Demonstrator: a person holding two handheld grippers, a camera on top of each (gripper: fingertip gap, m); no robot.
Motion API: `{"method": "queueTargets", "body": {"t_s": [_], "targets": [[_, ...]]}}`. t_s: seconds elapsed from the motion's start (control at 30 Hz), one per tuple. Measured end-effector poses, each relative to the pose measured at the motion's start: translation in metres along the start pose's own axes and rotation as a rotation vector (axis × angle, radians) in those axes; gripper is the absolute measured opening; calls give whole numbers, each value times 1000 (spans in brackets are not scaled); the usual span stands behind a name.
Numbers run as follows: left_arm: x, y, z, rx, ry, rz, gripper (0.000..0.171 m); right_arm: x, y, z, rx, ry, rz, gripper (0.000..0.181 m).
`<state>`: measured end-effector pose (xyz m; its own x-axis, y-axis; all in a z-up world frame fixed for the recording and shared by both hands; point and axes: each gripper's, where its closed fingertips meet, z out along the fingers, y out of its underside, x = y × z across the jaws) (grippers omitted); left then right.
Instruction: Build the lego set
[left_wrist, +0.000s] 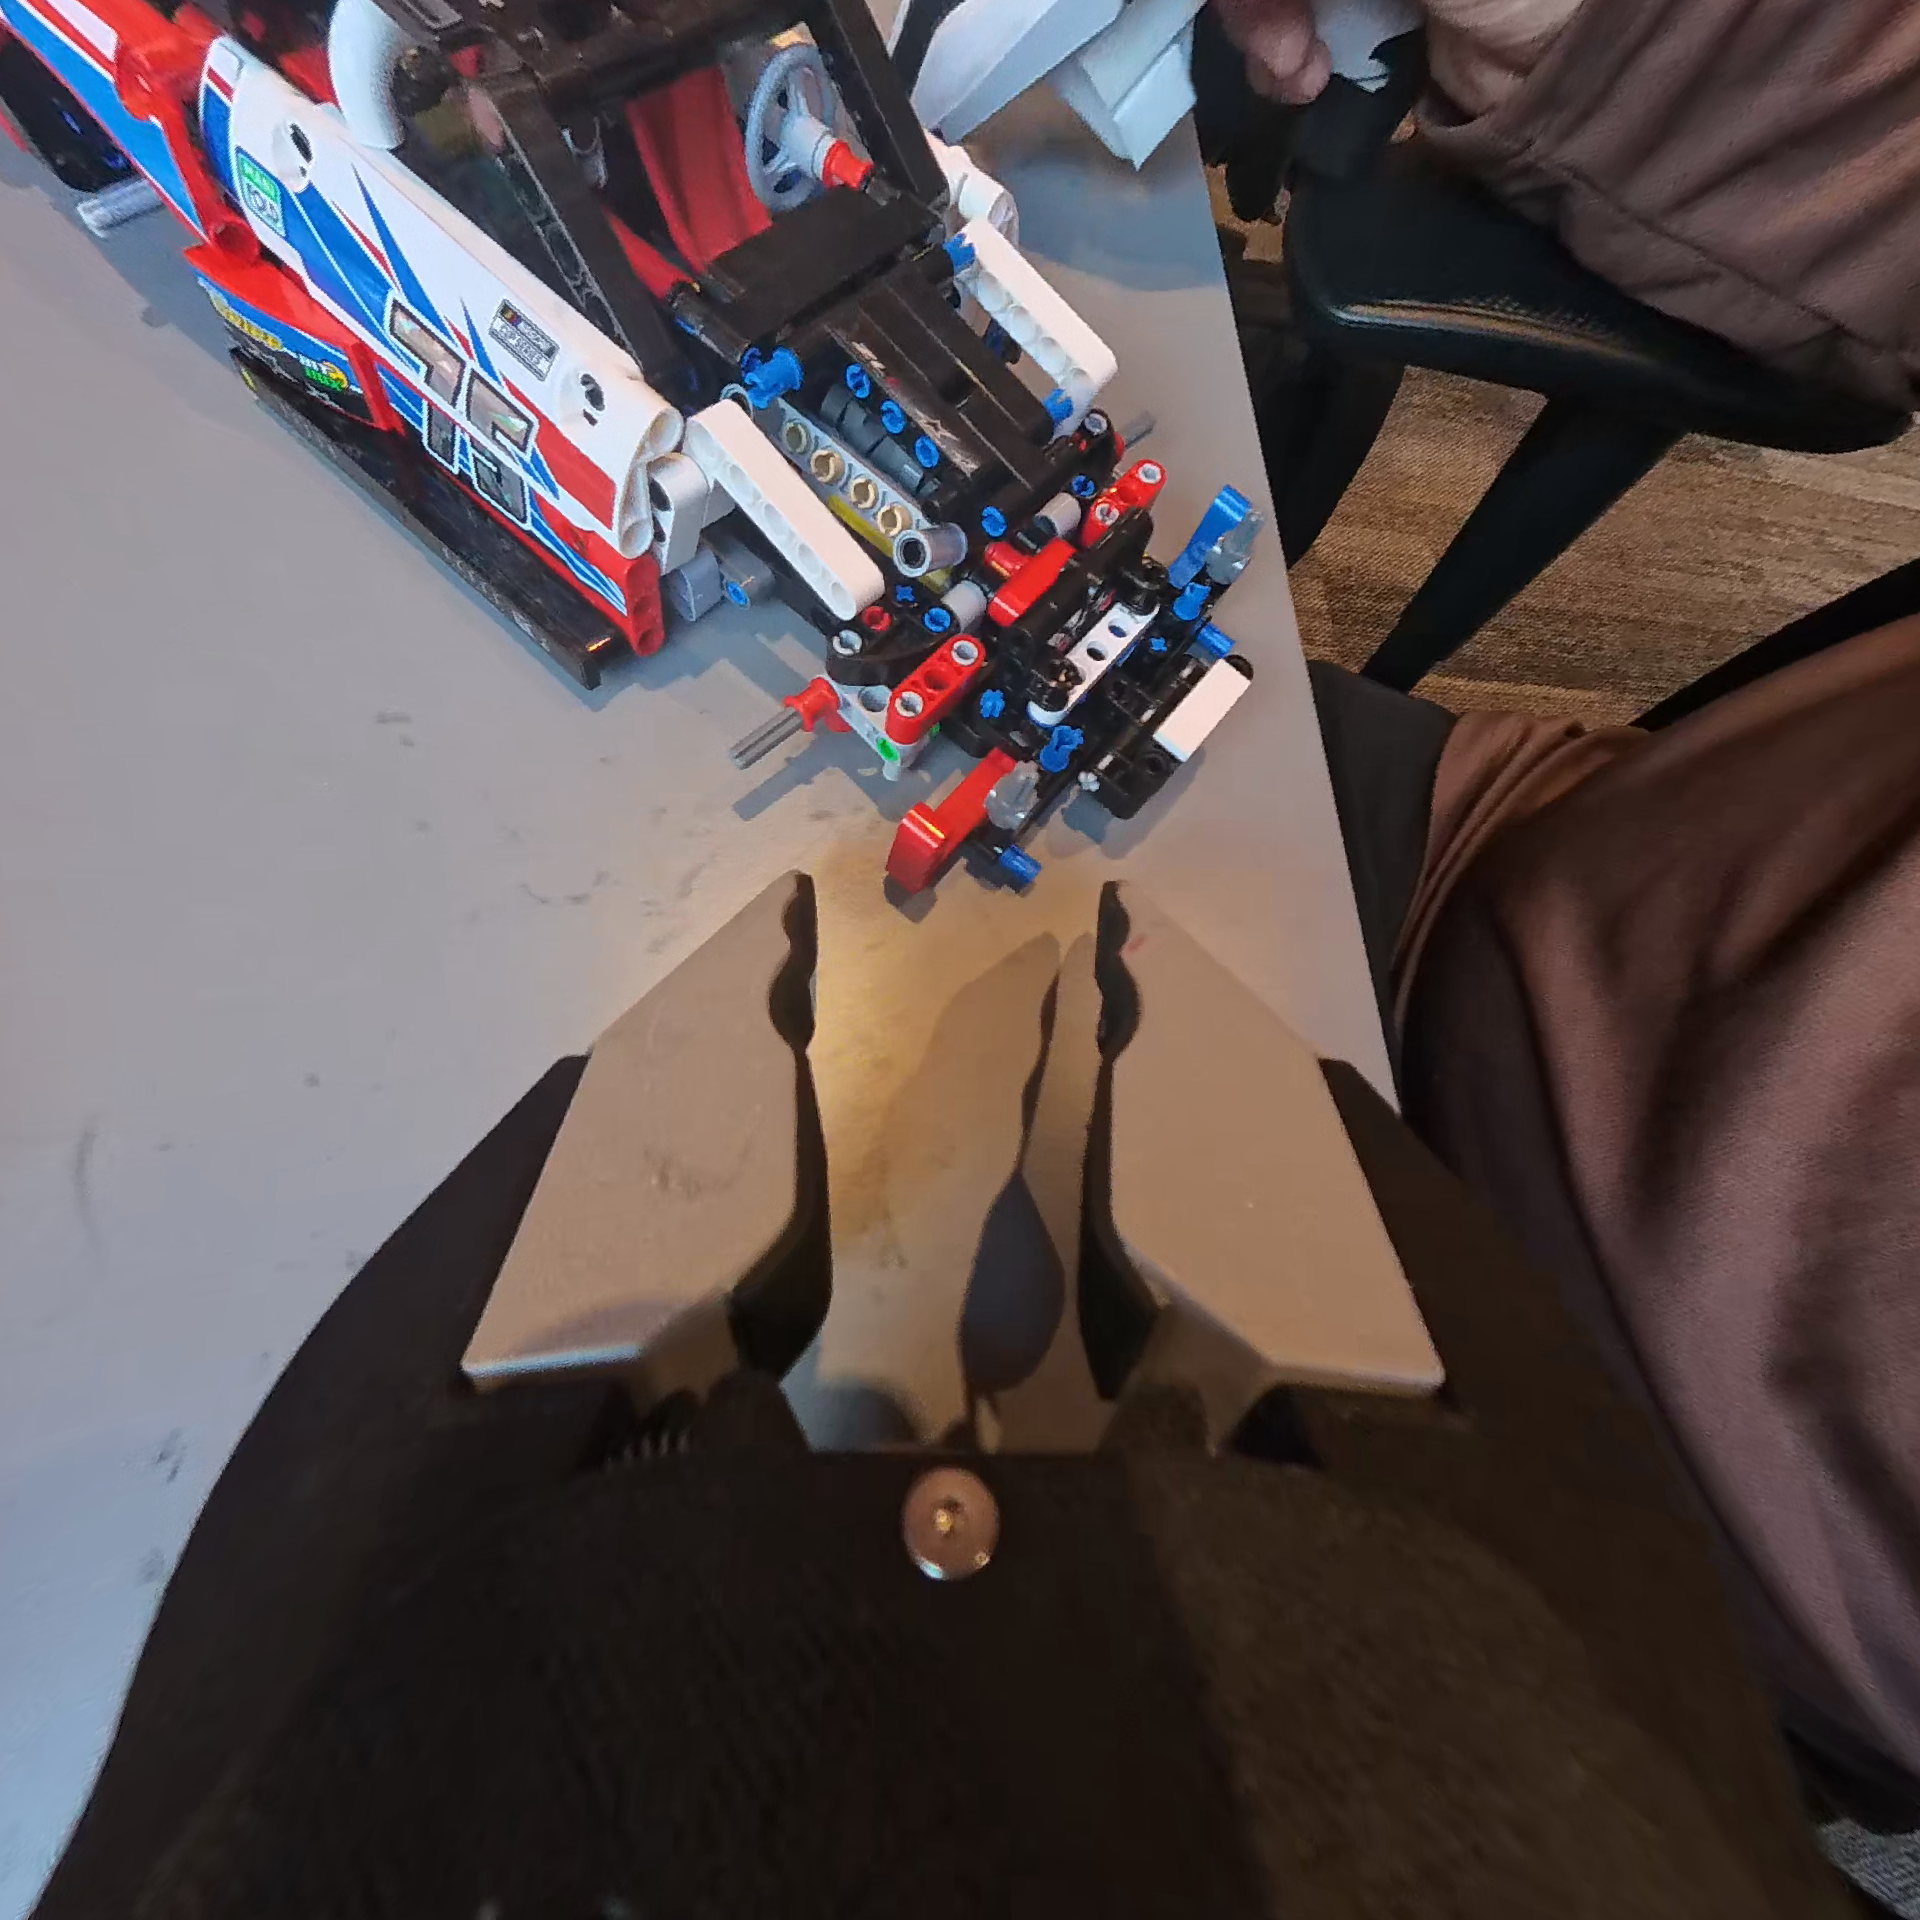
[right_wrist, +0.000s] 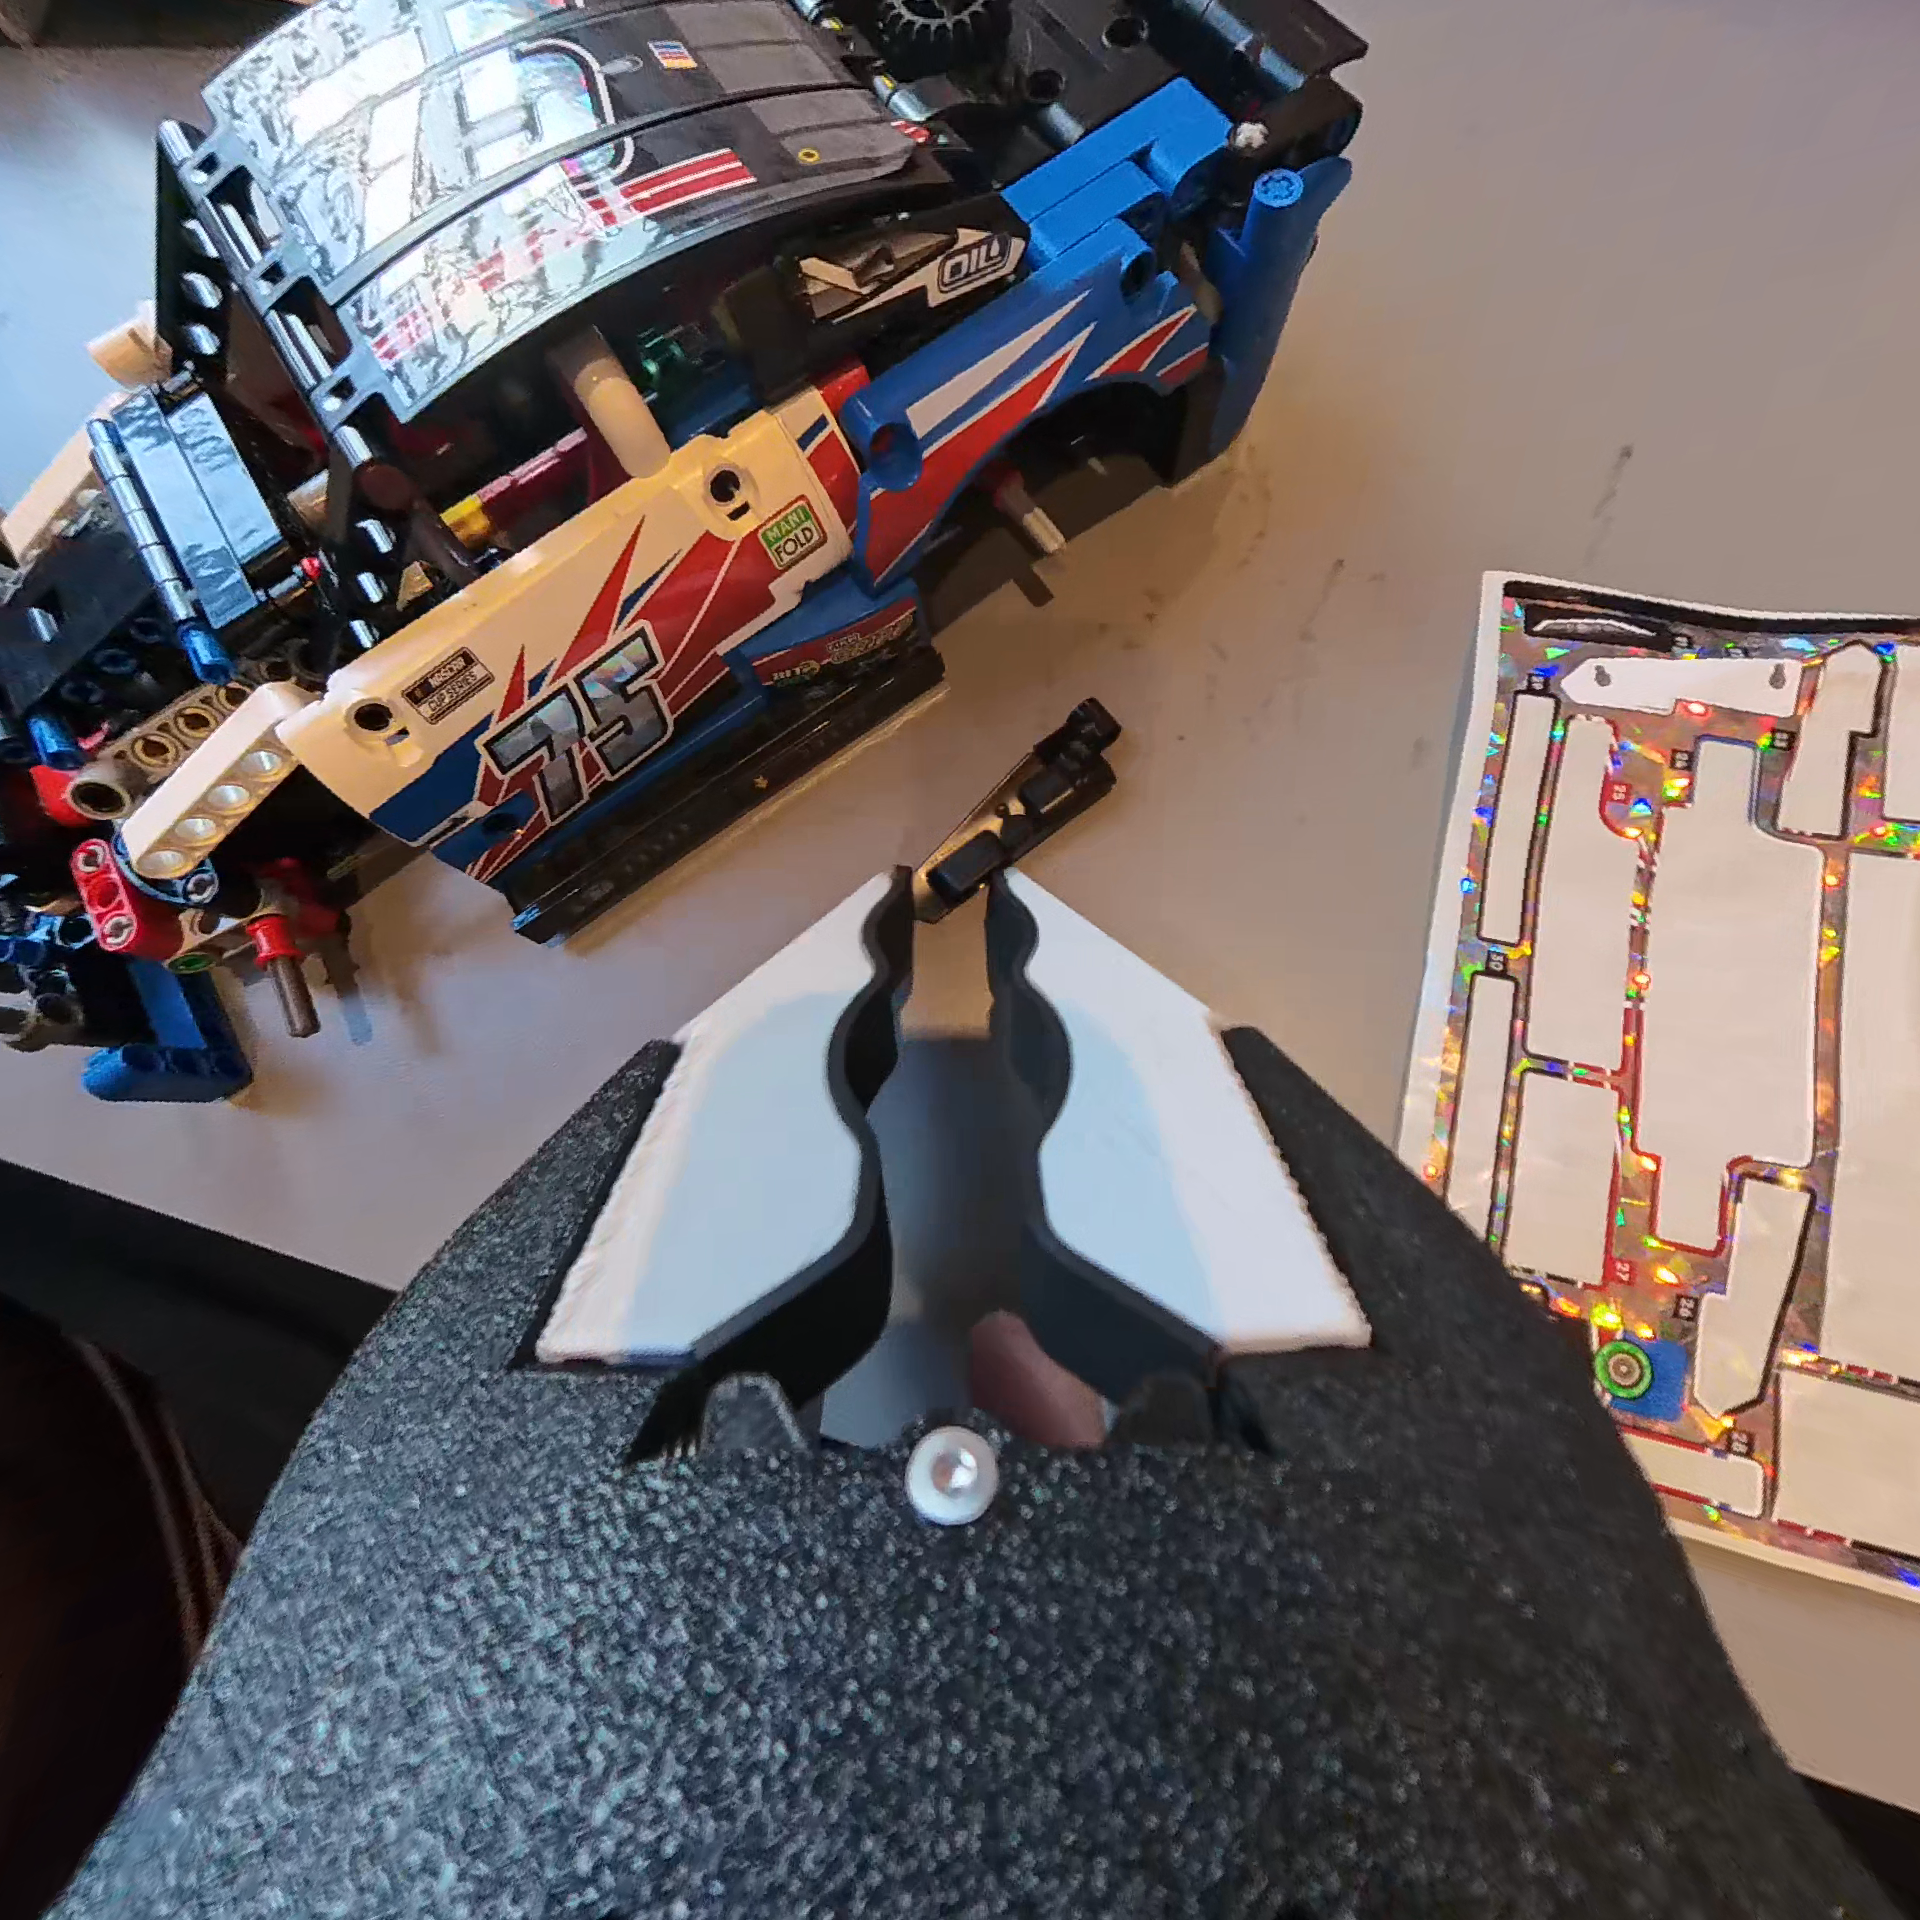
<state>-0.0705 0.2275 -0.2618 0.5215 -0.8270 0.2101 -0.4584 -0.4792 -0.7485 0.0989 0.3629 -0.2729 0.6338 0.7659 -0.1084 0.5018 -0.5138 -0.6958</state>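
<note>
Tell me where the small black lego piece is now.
In the right wrist view, the small black lego piece lies on the table, just beyond the tips of the right gripper, between the car model and the sticker sheet.

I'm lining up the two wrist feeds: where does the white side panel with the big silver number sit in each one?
Left wrist view: the numbered white side panel is upper left, running diagonally along the lego car's near flank.
Right wrist view: the same panel is left of centre, above the right gripper.
Shared landmark: the white holed beam at the panel's front end.
</note>
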Motion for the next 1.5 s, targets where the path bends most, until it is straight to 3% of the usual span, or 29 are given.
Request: {"method": "queueTargets", "body": {"t_s": [0.23,0.33,0.5,0.8,1.0,1.2,1.5], "targets": [[-2,0,-1,4,2,-15,51,3,0,1,-6,45,-31,42],[-2,0,-1,4,-10,-6,51,4,-3,5,-7,73,-64,39],[-3,1,-1,-4,-35,19,51,2,-7,8,6,36,-68,17],[-17,3,-8,3,-85,-5,48,6,-16,8,69,75,-147,13],[-28,0,-13,36,-119,-38,46,4,-36,-4,189,95,-210,7],[-32,1,-13,31,-104,-67,46,7,-28,6,148,27,-145,7],[-36,-26,-25,177,-213,-103,44,11,-43,-31,271,74,-158,7]]}}
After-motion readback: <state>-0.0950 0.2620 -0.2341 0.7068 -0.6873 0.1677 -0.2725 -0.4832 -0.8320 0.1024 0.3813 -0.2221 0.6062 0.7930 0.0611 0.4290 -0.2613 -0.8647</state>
